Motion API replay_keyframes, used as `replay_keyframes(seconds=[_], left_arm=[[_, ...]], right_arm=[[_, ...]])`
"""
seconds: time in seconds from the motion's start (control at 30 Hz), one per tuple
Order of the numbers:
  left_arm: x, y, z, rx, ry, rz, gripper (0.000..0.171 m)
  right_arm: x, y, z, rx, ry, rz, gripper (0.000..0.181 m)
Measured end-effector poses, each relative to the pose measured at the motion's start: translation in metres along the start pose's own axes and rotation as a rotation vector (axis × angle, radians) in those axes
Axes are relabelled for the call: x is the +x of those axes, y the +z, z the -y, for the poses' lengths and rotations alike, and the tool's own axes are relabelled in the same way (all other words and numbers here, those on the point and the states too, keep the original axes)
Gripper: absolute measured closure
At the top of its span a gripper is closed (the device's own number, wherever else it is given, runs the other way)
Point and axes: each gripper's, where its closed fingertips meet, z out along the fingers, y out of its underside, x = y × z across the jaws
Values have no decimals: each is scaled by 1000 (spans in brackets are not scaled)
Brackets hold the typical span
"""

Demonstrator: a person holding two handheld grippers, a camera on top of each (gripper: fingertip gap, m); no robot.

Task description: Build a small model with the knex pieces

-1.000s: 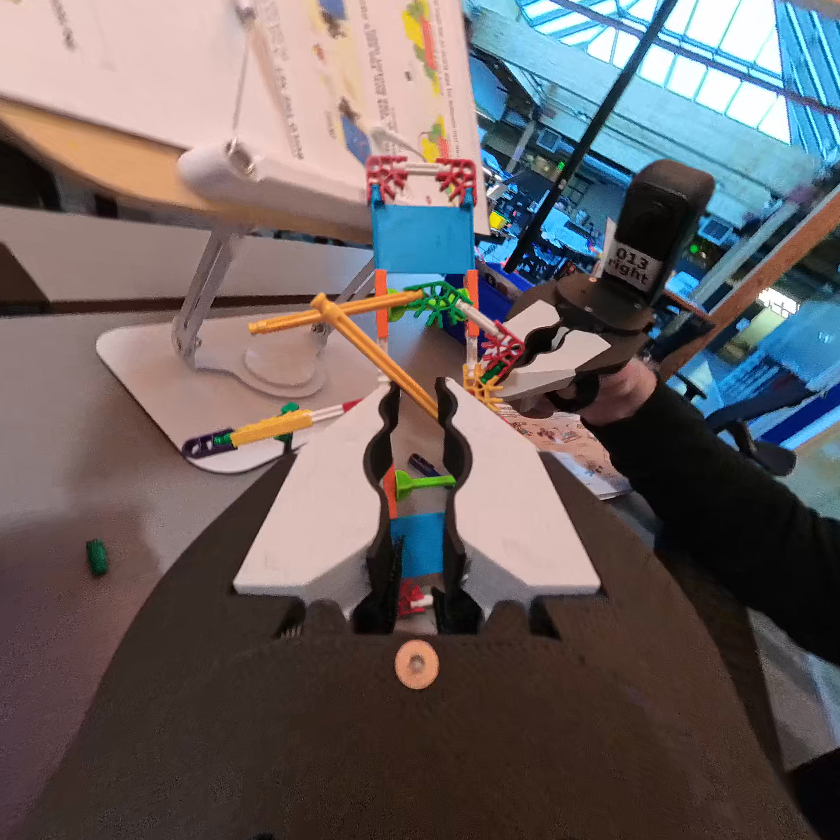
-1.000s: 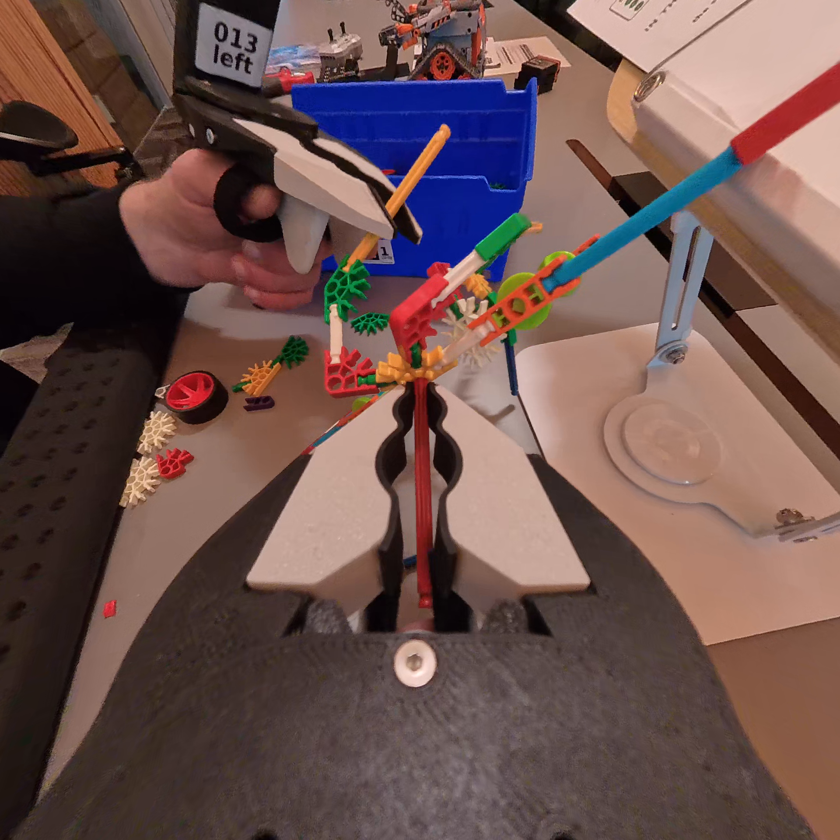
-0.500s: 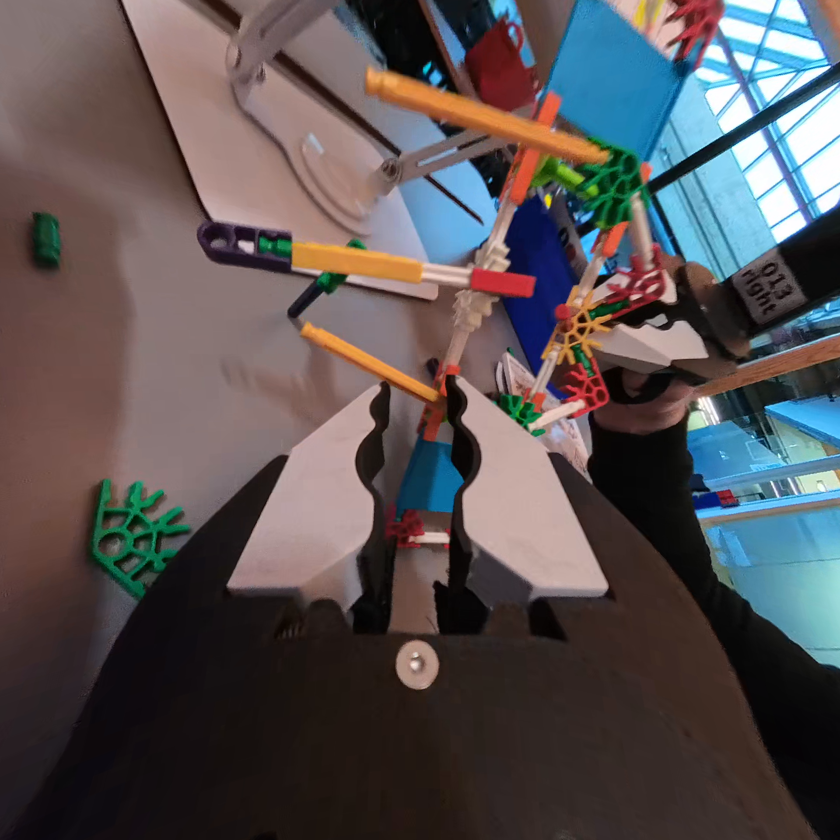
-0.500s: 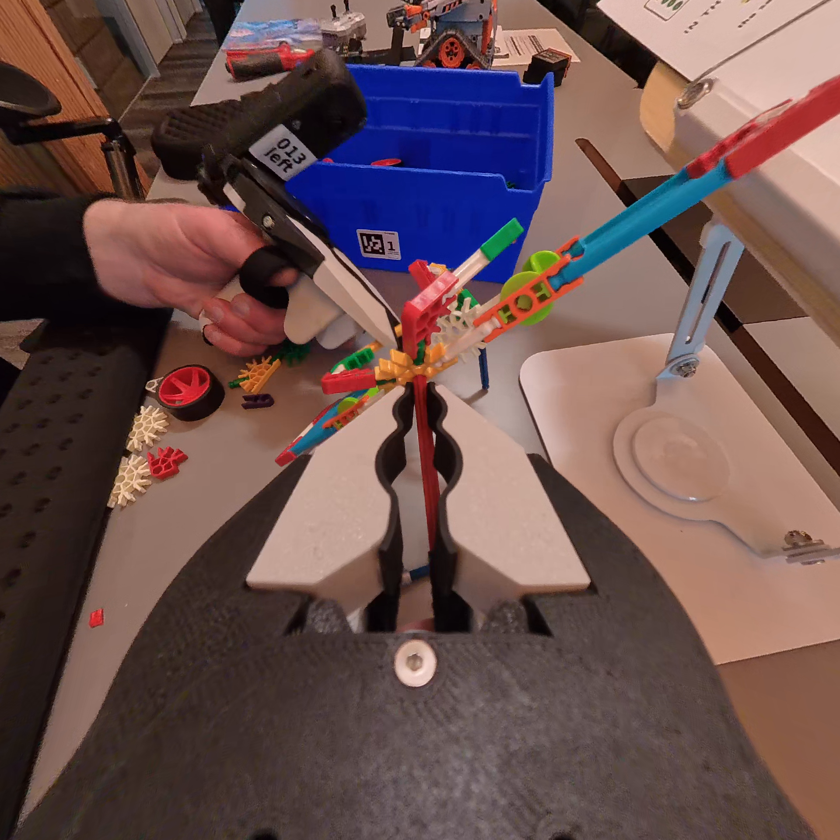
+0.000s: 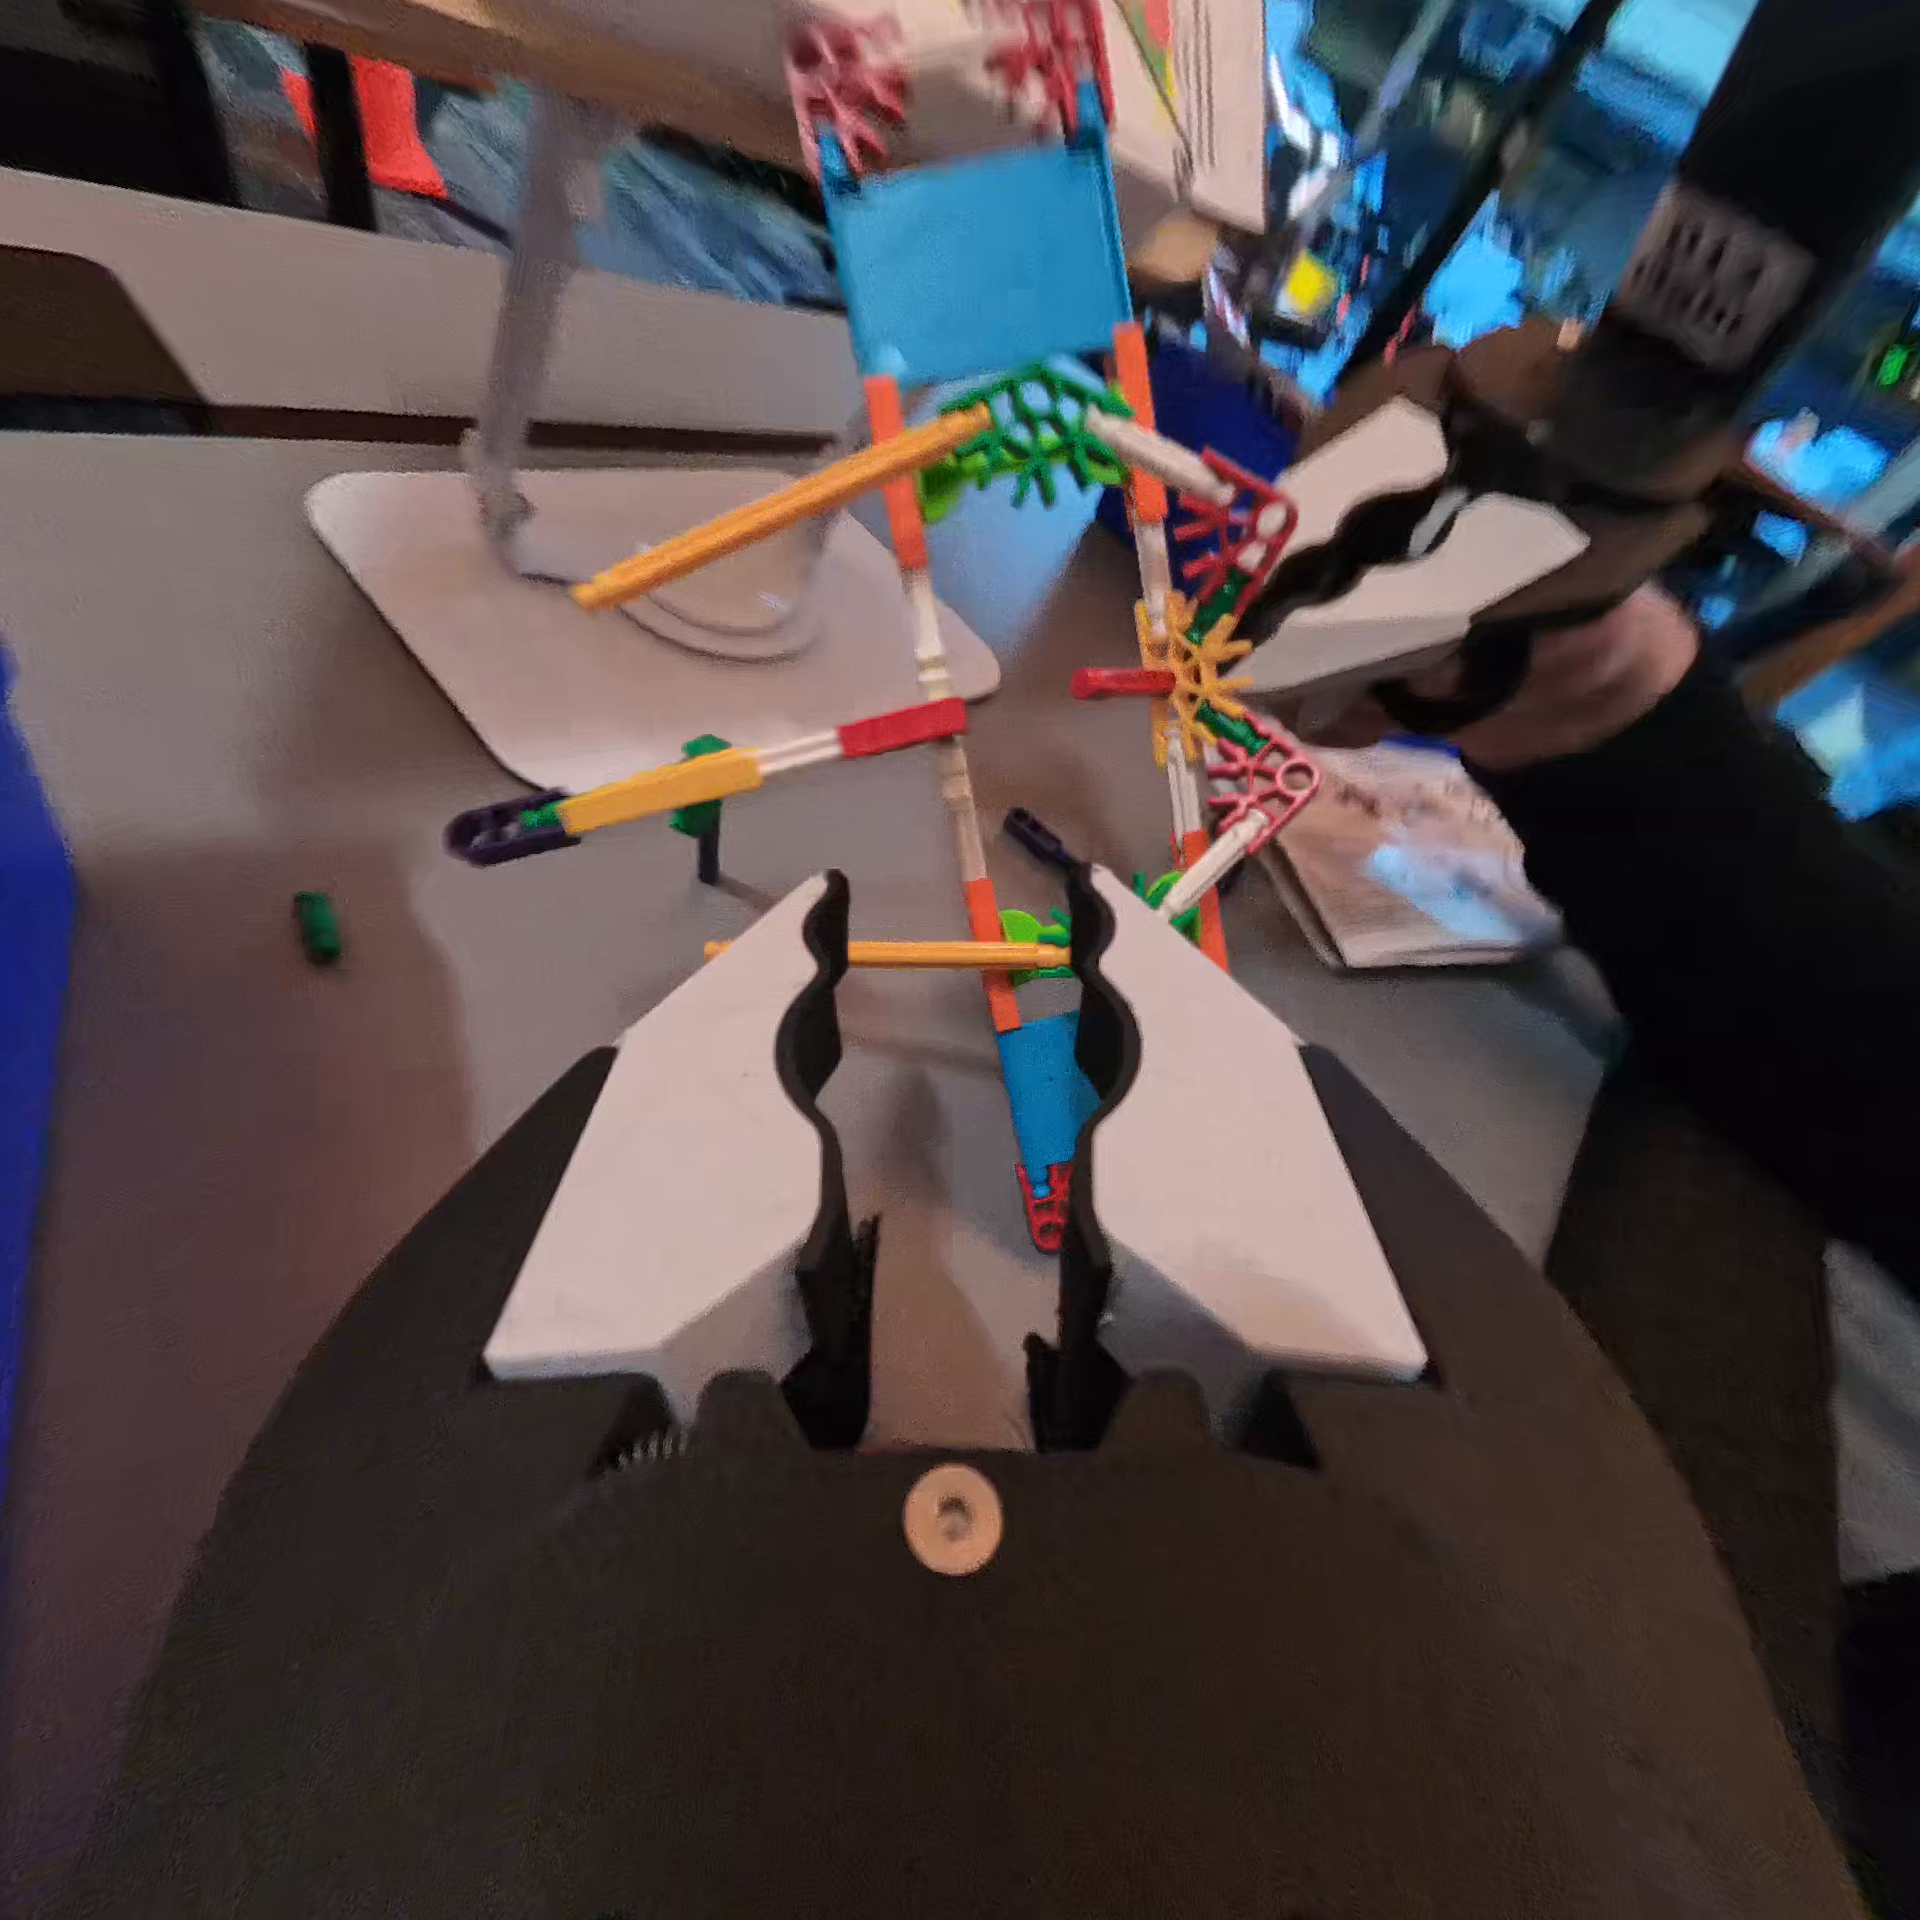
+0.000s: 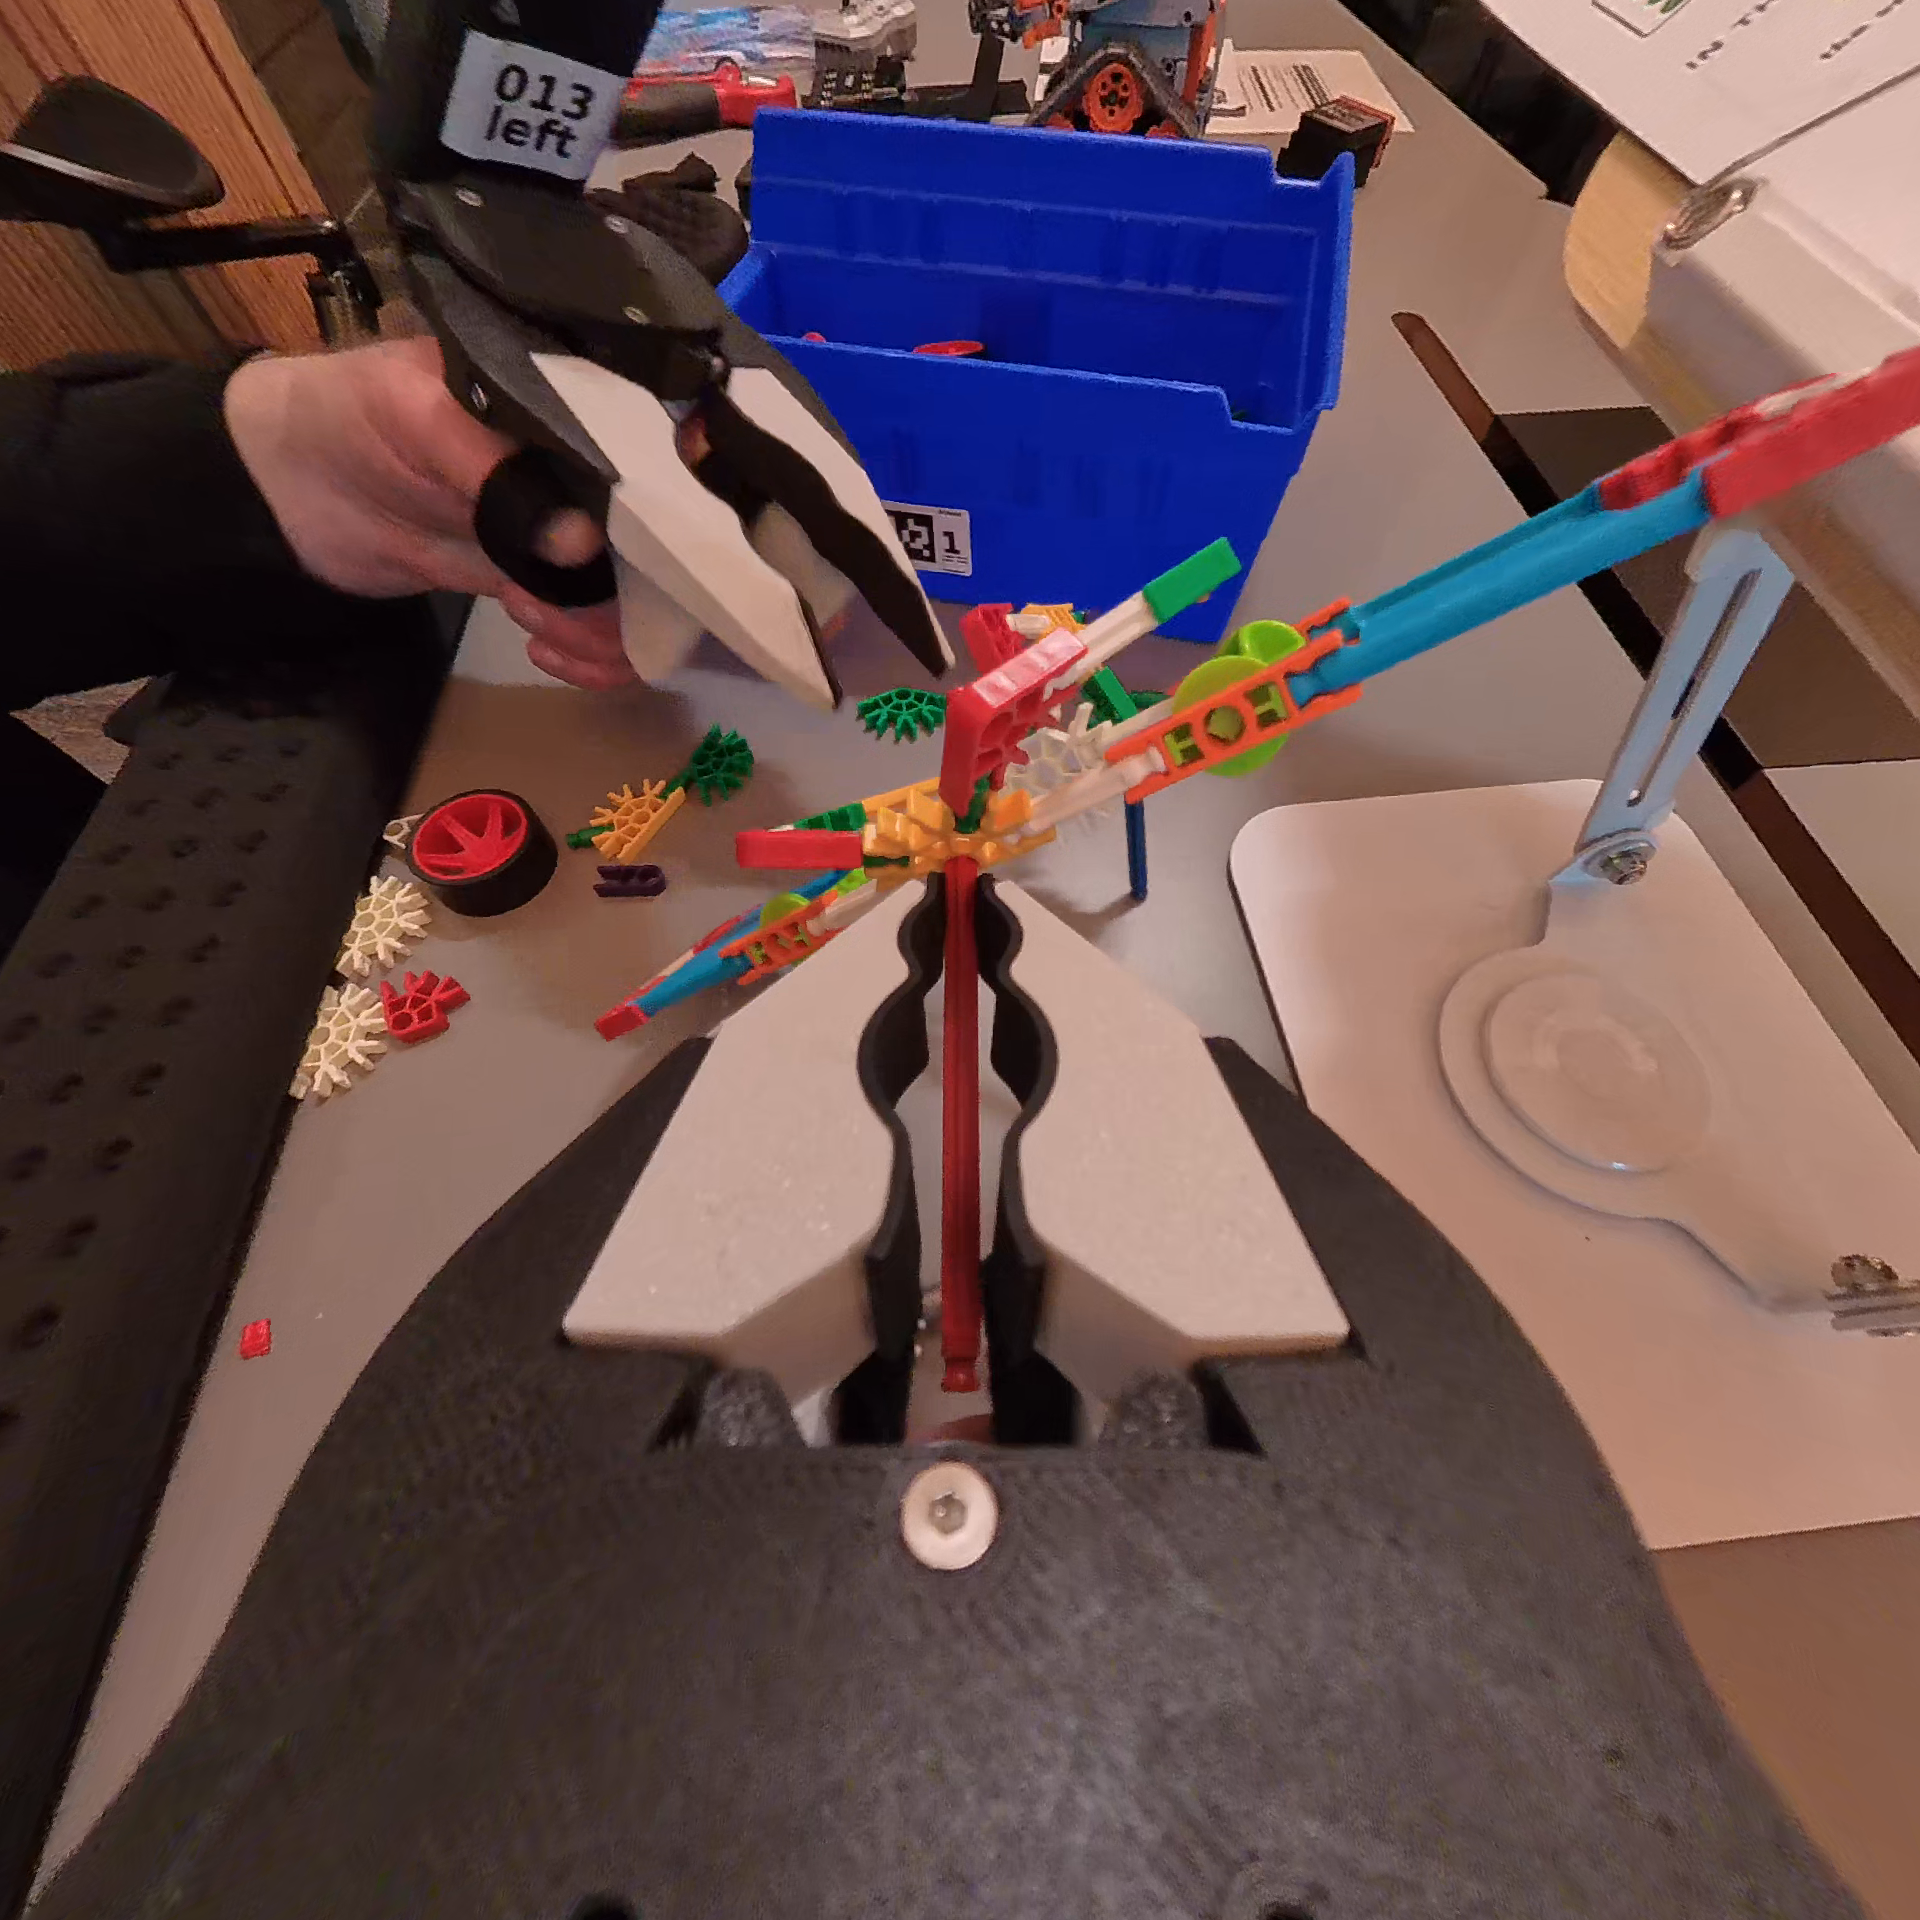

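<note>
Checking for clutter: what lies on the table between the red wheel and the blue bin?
In the right wrist view, between the red wheel and blue bin: a yellow-green connector piece, a purple clip and a green connector.

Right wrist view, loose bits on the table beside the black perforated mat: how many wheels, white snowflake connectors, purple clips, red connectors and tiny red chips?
Red wheel: 1
White snowflake connectors: 2
Purple clip: 1
Red connector: 1
Small red chip: 1
Total: 6

Upper blue panel [image 5: 977, 260] and red connectors [image 5: 842, 88] — motion-blurred, top edge-cropped.
</note>
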Motion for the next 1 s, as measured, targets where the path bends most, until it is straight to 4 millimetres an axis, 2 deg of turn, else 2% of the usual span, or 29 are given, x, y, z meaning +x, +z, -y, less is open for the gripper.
replay_keyframes(seconds=[0.1,0.2,0.27,0.37,0.5,0.63,0.77,1.0], left_arm=[[6,22,-9,-71,67,-10,129],[6,36,-15,-103,63,-26,127],[12,39,-15,-103,54,-79,140],[4,41,-7,-68,89,-27,164],[-1,38,9,-21,279,123,167],[-4,30,32,21,579,358,167],[-6,23,47,40,820,542,167],[0,12,66,98,1102,705,168]], right_arm=[[-5,2,1,-4,-15,7,179],[-10,4,1,-9,-32,20,179],[-11,5,3,-10,-34,22,179],[-11,7,3,-24,-25,14,179],[-5,5,4,-34,13,-24,179],[0,6,7,-55,66,-78,179],[1,9,12,-54,126,-114,179],[5,16,13,-18,209,-140,180]])
